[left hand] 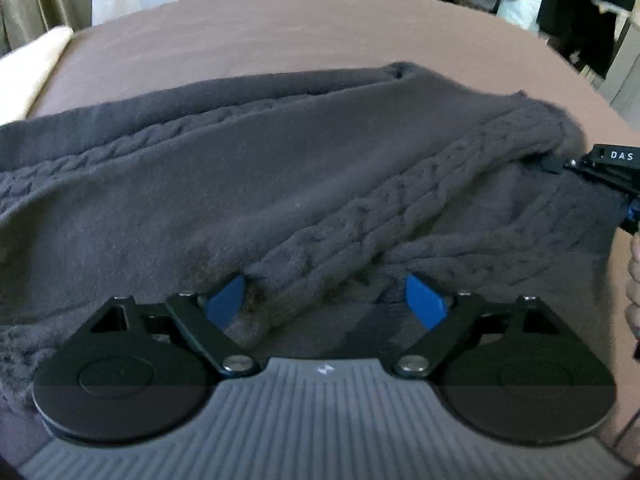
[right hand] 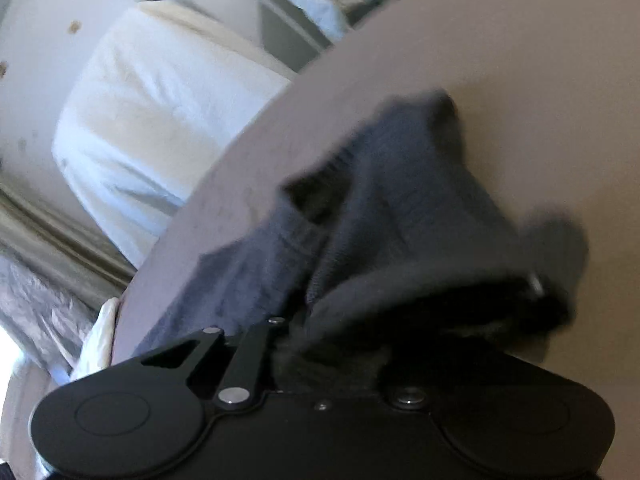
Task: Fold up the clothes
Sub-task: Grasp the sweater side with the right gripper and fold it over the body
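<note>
Dark grey cable-knit sweater (left hand: 280, 168) lies spread across the brown table (left hand: 280, 32), part folded over; left gripper (left hand: 326, 300) low over its near edge, blue fingers (left hand: 226, 300) spread wide, knit bunched between them but not pinched. Right gripper (left hand: 556, 166) at the sweater's right edge, pressed together on a fold of the knit; in its own view the cloth hides the fingers.

The dark knit sweater (left hand: 280, 168) covers the near half of the bench (left hand: 280, 32); beyond it the far bench lies open, with hanging clothes (left hand: 580, 12) behind.
</note>
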The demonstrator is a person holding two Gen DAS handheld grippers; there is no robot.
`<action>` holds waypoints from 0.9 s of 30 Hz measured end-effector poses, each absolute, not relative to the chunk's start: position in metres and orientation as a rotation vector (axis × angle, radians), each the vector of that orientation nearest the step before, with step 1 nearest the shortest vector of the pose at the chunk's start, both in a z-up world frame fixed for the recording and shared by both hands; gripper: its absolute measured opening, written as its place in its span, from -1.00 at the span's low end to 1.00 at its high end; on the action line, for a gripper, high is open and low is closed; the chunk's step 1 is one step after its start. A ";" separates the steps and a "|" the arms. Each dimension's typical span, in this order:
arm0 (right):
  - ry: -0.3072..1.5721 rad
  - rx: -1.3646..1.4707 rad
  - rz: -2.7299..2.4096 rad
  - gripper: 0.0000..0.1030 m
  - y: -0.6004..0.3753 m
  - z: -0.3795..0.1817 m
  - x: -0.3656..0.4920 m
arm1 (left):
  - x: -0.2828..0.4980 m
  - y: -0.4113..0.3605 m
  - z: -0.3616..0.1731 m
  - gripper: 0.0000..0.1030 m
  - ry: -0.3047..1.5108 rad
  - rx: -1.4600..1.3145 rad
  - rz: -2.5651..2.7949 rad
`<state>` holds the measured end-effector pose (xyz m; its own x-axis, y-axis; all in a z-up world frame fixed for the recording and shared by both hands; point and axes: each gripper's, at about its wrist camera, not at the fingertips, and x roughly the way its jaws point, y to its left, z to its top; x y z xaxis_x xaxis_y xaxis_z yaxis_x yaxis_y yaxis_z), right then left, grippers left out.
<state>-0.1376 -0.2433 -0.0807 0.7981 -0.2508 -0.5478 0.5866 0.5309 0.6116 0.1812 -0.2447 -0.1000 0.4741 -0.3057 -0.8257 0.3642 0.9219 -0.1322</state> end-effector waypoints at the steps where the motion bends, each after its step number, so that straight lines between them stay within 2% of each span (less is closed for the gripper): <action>1: 0.421 0.799 -0.507 -0.69 -0.237 -0.069 -0.132 | 0.184 -0.237 -0.096 0.68 1.003 0.023 -0.419; 4: 0.408 0.610 -0.417 -0.70 -0.217 -0.037 -0.110 | 0.188 -0.209 -0.075 0.61 0.985 -0.092 -0.406; 8: 0.433 0.372 -0.327 -0.76 -0.178 0.000 -0.074 | 0.179 -0.172 -0.042 0.61 0.910 -0.110 -0.342; 12: 0.442 0.081 -0.113 -0.77 -0.093 0.036 -0.046 | 0.163 -0.121 -0.027 0.61 0.866 -0.192 -0.293; 14: 0.477 -0.056 0.029 -0.77 -0.044 0.039 -0.030 | 0.150 -0.093 -0.027 0.61 0.836 -0.239 -0.245; 17: 0.680 -0.258 0.187 -0.75 0.025 0.003 -0.002 | 0.141 -0.066 -0.051 0.61 0.829 -0.296 -0.198; 18: 0.738 -0.304 0.208 -0.65 0.041 -0.013 0.006 | 0.140 -0.055 -0.063 0.61 0.826 -0.348 -0.209; 19: 0.785 -0.336 0.210 -0.44 0.053 -0.031 0.012 | 0.140 -0.041 -0.076 0.61 0.821 -0.450 -0.234; 22: 0.795 -0.454 0.169 -0.35 0.076 -0.052 0.022 | 0.145 -0.003 -0.101 0.54 0.837 -0.710 -0.272; 24: 0.776 -0.481 0.152 -0.23 0.078 -0.045 0.018 | 0.149 0.008 -0.100 0.54 0.822 -0.738 -0.287; 25: 0.774 -0.467 0.141 -0.10 0.075 -0.039 0.016 | 0.151 0.008 -0.097 0.54 0.816 -0.727 -0.289; 27: 0.790 -0.386 0.141 -0.03 0.066 -0.027 0.009 | 0.156 0.005 -0.094 0.57 0.809 -0.697 -0.299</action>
